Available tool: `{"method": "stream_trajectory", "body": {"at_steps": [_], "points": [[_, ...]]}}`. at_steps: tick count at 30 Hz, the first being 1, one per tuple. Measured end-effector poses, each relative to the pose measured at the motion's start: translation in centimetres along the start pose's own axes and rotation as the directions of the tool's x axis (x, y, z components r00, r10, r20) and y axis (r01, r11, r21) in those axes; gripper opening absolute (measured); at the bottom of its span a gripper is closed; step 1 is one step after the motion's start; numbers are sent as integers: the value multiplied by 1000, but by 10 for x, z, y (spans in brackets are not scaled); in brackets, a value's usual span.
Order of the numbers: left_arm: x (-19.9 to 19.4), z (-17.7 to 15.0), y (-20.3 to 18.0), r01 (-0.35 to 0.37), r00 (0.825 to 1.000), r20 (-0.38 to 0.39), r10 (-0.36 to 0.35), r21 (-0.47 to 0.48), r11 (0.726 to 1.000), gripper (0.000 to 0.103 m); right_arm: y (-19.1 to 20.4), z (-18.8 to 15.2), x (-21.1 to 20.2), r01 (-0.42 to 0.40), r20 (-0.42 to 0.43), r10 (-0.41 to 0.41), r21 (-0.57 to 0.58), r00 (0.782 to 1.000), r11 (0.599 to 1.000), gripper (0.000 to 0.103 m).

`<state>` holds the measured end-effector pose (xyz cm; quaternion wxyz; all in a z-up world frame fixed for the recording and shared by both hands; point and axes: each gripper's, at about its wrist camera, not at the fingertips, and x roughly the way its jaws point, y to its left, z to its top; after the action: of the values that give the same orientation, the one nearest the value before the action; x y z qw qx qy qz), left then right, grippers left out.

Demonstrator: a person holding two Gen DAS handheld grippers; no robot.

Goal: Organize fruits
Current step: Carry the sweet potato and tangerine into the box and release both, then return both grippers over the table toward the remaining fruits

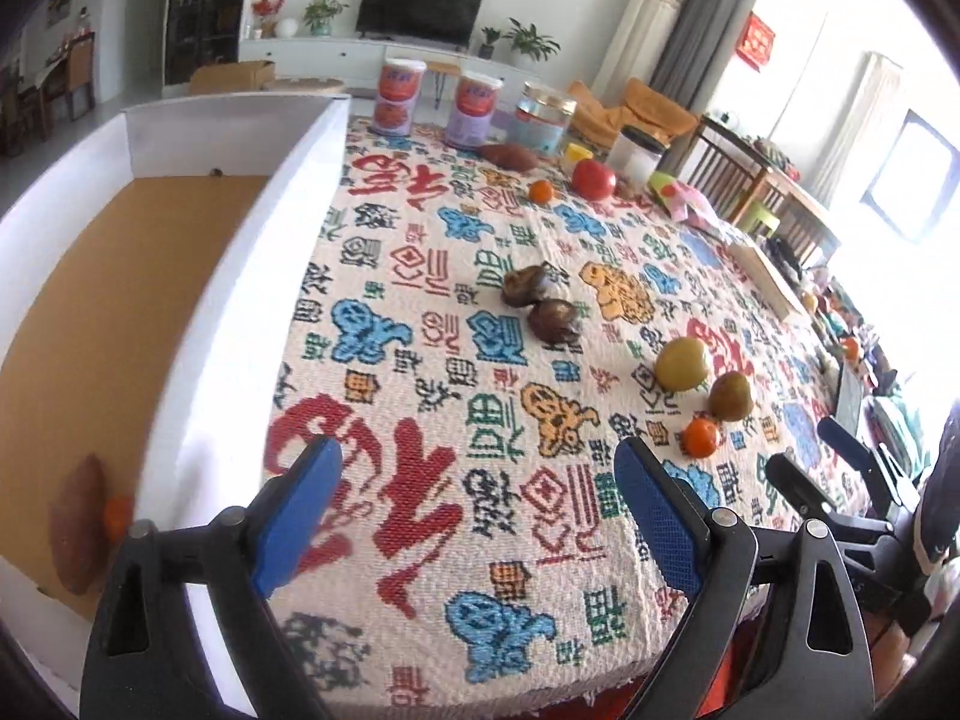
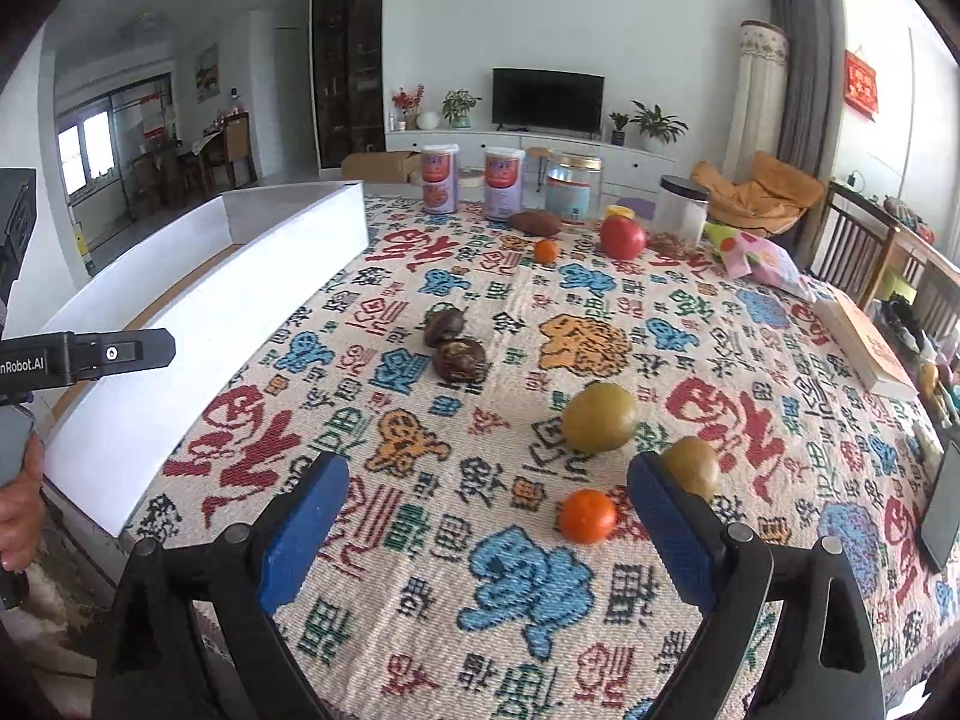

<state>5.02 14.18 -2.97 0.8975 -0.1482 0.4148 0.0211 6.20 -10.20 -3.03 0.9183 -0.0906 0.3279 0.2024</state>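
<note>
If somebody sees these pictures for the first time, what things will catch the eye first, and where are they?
First comes the bright patterned tablecloth covering the whole table, with fruits scattered on it: a small orange nearest the open right gripper, two green fruits just behind it, and a red tomato at the far side. Along the table's left edge stands a long white box with a brown floor, already holding a sweet potato.

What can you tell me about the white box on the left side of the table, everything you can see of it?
The white box is a long, open-topped tray with low, smooth white walls and a brown, cardboard-like floor. It lies along the left edge of the patterned tablecloth, its long wall against the cloth. Inside, near the close end, lie a reddish-brown sweet potato and a small orange fruit that look to be touching. The rest of the floor looks bare.
</note>
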Motion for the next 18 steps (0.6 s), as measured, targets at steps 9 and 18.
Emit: {"method": "stream_trajectory", "body": {"at_steps": [9,18], "points": [[80,-12,-71,-5,999,-42,12,169,986,93,-151,-72,28,311,-220,-251,310,943,898,95],[112,-12,-61,-56,998,-5,57,153,987,94,-173,-78,31,343,-226,-277,350,934,872,95]]}}
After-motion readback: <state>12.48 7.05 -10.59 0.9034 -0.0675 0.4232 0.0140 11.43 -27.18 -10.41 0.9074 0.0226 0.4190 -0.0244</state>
